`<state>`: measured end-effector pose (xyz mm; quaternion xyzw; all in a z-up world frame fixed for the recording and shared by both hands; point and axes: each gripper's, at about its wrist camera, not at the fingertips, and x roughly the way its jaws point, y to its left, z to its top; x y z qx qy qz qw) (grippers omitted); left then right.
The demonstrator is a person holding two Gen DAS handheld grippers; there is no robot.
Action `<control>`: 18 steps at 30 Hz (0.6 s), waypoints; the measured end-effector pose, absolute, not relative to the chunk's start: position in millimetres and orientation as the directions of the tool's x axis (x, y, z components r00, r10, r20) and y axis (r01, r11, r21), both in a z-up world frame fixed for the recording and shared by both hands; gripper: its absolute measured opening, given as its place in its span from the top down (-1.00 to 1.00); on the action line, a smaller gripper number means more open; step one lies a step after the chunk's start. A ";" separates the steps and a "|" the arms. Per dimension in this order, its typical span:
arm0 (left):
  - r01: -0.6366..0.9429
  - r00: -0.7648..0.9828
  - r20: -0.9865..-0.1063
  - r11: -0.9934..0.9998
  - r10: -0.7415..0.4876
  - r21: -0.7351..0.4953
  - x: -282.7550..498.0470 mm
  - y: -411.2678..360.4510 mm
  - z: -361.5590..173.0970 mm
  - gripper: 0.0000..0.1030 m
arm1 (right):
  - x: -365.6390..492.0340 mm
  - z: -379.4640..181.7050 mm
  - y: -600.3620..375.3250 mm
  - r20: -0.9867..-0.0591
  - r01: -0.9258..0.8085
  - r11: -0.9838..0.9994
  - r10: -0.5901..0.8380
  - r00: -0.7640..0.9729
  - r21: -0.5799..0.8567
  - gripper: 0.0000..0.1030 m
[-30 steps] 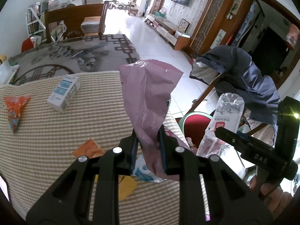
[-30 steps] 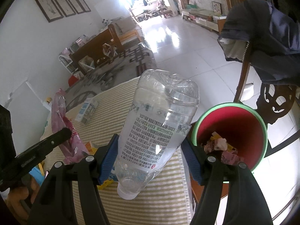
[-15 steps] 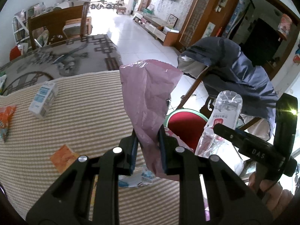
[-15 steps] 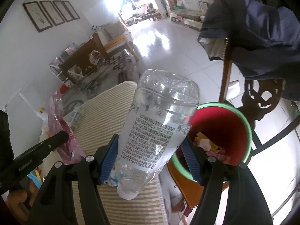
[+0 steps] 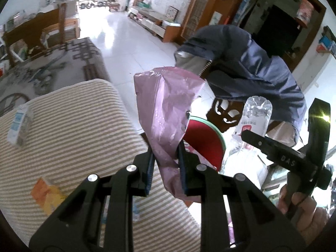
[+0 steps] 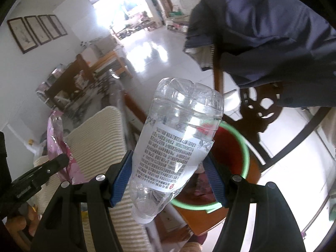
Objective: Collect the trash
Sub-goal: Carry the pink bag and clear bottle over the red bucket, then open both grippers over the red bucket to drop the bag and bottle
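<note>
My left gripper is shut on a crumpled pink plastic bag, held upright past the right edge of the striped table. My right gripper is shut on a clear empty plastic bottle, bottom end forward, cap toward me. The red bin with a green rim stands on a chair seat just beyond the bag; in the right wrist view the bin is directly behind the bottle. The bottle also shows in the left wrist view, to the right of the bin.
A small white-blue carton, an orange wrapper and a blue-white wrapper lie on the striped cloth. A dark blue jacket hangs over the carved wooden chair back behind the bin. White tiled floor beyond.
Both grippers have swung right, off the table toward the bin. The bin has come closer and now sits right behind the bag and the bottle. Both grips are unchanged.
</note>
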<state>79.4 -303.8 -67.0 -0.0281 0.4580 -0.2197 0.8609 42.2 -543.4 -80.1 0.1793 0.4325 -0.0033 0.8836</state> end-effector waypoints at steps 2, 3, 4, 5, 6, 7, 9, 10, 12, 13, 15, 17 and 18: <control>0.374 0.467 -0.778 0.891 -0.419 -0.256 84.6 -316.6 -70.1 0.61 | 42.5 -80.9 -552.2 -0.767 0.176 0.935 0.134 0.627 0.308 -0.26; 0.381 0.461 -0.779 0.888 -0.425 -0.259 86.8 -321.2 -71.2 0.61 | 42.8 -81.2 -557.0 -0.769 0.188 0.936 0.119 0.628 0.299 -0.26; 0.389 0.452 -0.780 0.882 -0.433 -0.264 89.7 -327.5 -72.8 0.61 | 43.3 -81.9 -560.0 -0.770 0.195 0.936 0.110 0.628 0.292 -0.26; 0.395 0.446 -0.781 0.879 -0.437 -0.266 91.3 -332.0 -74.2 0.61 | 43.6 -82.6 -563.3 -0.772 0.201 0.936 0.102 0.628 0.287 -0.26; 0.407 0.437 -0.784 0.874 -0.442 -0.266 94.2 -339.8 -76.3 0.61 | 43.6 -83.0 -567.2 -0.773 0.210 0.936 0.091 0.628 0.281 -0.26; 0.414 0.431 -0.785 0.871 -0.445 -0.266 95.3 -343.6 -77.4 0.61 | 43.9 -83.6 -569.8 -0.774 0.217 0.936 0.085 0.628 0.278 -0.26; 0.430 0.419 -0.790 0.864 -0.448 -0.262 98.2 -353.9 -80.5 0.61 | 45.0 -85.0 -575.6 -0.776 0.227 0.935 0.075 0.626 0.274 -0.26; 0.438 0.413 -0.793 0.861 -0.448 -0.259 99.8 -359.0 -82.6 0.61 | 45.8 -85.5 -577.6 -0.777 0.231 0.934 0.071 0.625 0.272 -0.26; 0.447 0.402 -0.799 0.857 -0.448 -0.256 102.5 -366.5 -86.6 0.61 | 47.4 -86.8 -580.5 -0.780 0.236 0.935 0.064 0.622 0.265 -0.26; 0.451 0.396 -0.802 0.856 -0.448 -0.255 104.2 -369.9 -88.9 0.61 | 48.8 -87.7 -582.2 -0.781 0.237 0.936 0.060 0.621 0.261 -0.26; 0.455 0.388 -0.807 0.854 -0.445 -0.252 107.3 -375.1 -92.5 0.61 | 51.2 -88.8 -583.7 -0.783 0.240 0.937 0.055 0.619 0.255 -0.26; 0.458 0.379 -0.812 0.852 -0.444 -0.252 110.1 -378.2 -95.6 0.61 | 53.2 -89.2 -584.7 -0.784 0.241 0.937 0.053 0.618 0.253 -0.26; 0.461 0.372 -0.815 0.851 -0.443 -0.252 111.6 -380.3 -97.6 0.60 | 55.0 -89.4 -585.0 -0.785 0.241 0.938 0.051 0.618 0.251 -0.26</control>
